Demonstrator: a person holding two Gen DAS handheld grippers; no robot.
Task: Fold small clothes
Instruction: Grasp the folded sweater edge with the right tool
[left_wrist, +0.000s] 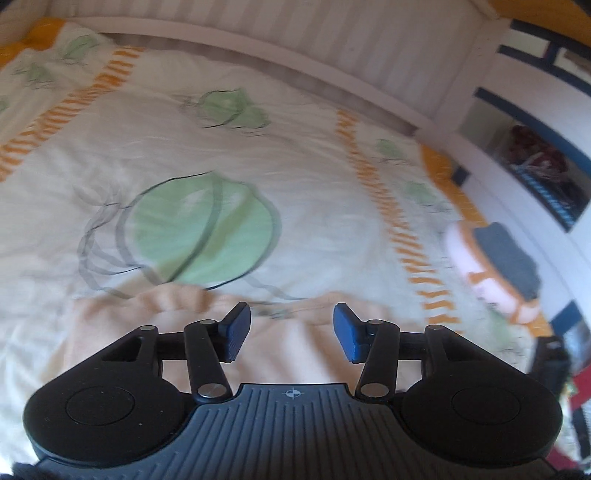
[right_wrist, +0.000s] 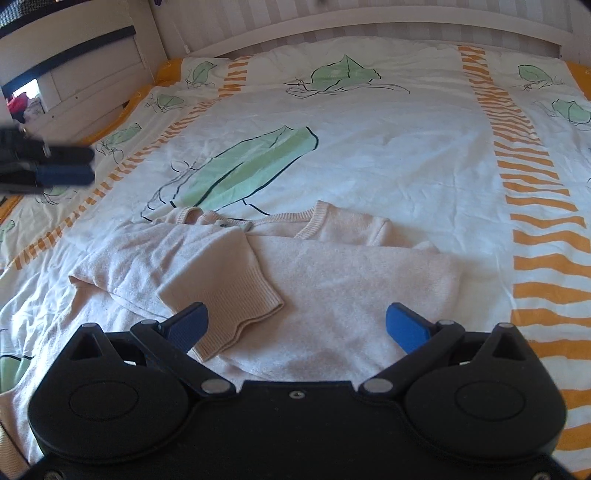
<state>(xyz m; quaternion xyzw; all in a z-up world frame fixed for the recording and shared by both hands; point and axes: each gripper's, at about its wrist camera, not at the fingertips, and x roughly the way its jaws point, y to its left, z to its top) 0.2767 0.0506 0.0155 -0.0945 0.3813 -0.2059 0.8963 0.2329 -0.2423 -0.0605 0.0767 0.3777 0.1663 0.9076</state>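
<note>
From the left wrist camera, the left gripper (left_wrist: 291, 332) hangs over the near edge of a peach sweater (left_wrist: 184, 332), jaws apart and holding nothing. The picture is blurred. A small stack of folded clothes (left_wrist: 495, 266) sits on the bedspread (left_wrist: 314, 177), well to the right.

From the right wrist camera, the right gripper (right_wrist: 297, 325) has its jaws wide apart above the sweater (right_wrist: 351, 280), which lies flat with 1 sleeve (right_wrist: 221, 280) folded across the chest, cuff nearest the camera. The left gripper (right_wrist: 66, 164) shows at the far left, apart from the cloth.

Risk, as I judge it: a pinch at the hem could catch the sheet beneath, or drag the loose sleeve off the chest and undo that fold.
</note>
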